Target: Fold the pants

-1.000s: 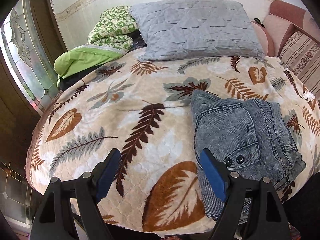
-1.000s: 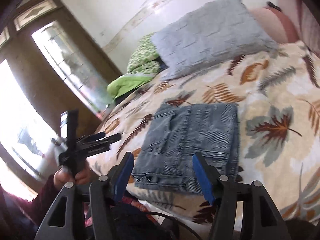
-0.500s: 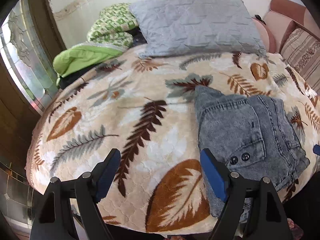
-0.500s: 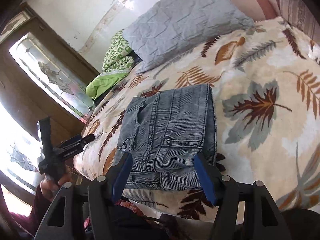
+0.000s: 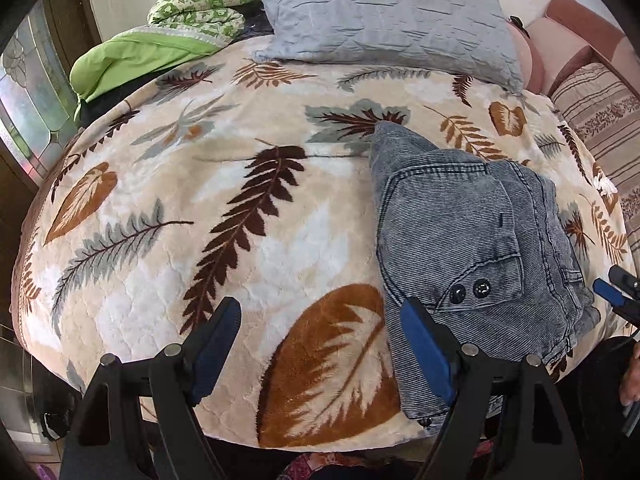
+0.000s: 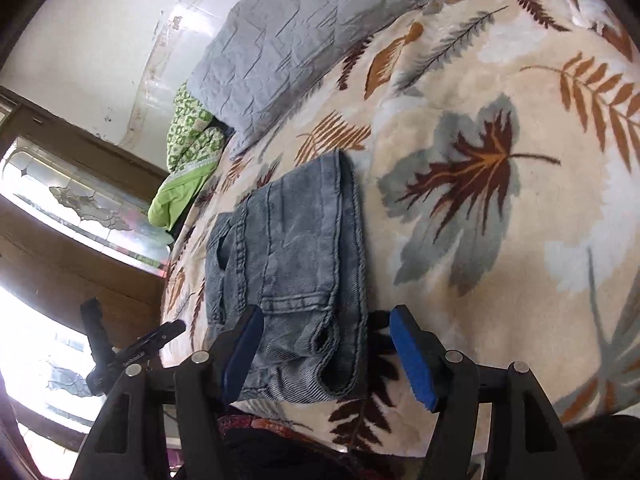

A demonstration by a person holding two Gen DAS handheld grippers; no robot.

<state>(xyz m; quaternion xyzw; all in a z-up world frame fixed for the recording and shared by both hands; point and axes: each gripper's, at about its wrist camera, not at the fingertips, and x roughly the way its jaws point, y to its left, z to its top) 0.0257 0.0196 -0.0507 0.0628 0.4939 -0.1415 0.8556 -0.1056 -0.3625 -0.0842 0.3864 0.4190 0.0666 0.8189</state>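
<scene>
The folded grey denim pants (image 5: 472, 240) lie near the front edge of a bed covered by a cream blanket (image 5: 240, 208) printed with brown and grey leaves. Both the left gripper (image 5: 320, 344) and right gripper (image 6: 326, 356) hang spread wide, grasping nothing. A grey quilted pillow (image 5: 384, 12) and green bedding (image 5: 160, 32) sit by the white wall (image 6: 100, 40); a leaded-glass window (image 6: 80, 208) stands to the left.

A home bedroom: a bed (image 5: 168, 264) under a leaf-print blanket, a grey pillow (image 5: 384, 12) at its head, a leaded-glass window (image 6: 80, 208) alongside.
</scene>
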